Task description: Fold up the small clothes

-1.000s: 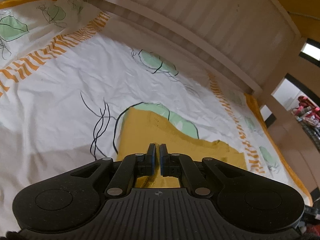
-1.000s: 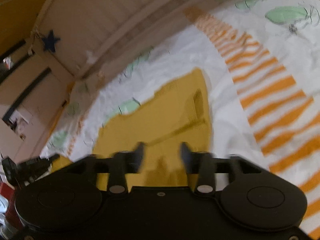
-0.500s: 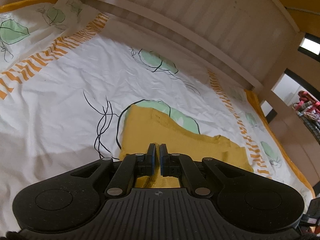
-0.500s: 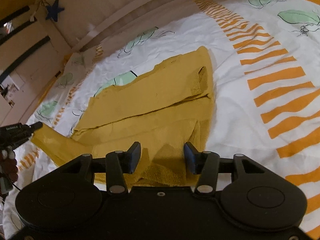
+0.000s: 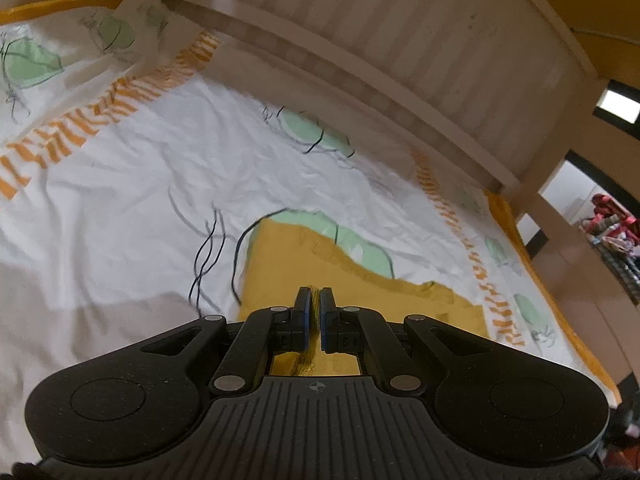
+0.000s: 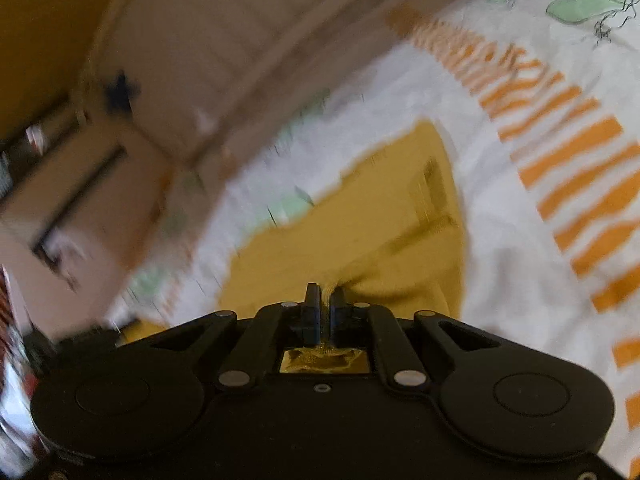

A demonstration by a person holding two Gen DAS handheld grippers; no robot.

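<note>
Both grippers, left gripper (image 5: pixel 315 300) and right gripper (image 6: pixel 324 298), pinched tight on yellow knit garment (image 6: pixel 360 240) near edge at 6 o'clock; right just closed. Soft, light, floppy: grip hems.

the garment (image 5: pixel 280 264) lies on the bedsheet (image 5: pixel 120 208), the headboard (image 5: pixel 400 52) behind it, each gripper pinching its near edge

One mustard-yellow garment (image 5: pixel 280 264) is lying on one white bedsheet (image 5: pixel 120 208). Two grippers are showing, the left gripper (image 5: pixel 315 300) and the right gripper (image 6: pixel 325 300), each with two fingers. One slatted wooden bed rail (image 5: pixel 400 40) is standing behind, and one dark blue star (image 6: pixel 120 88) is hanging on it.
</note>
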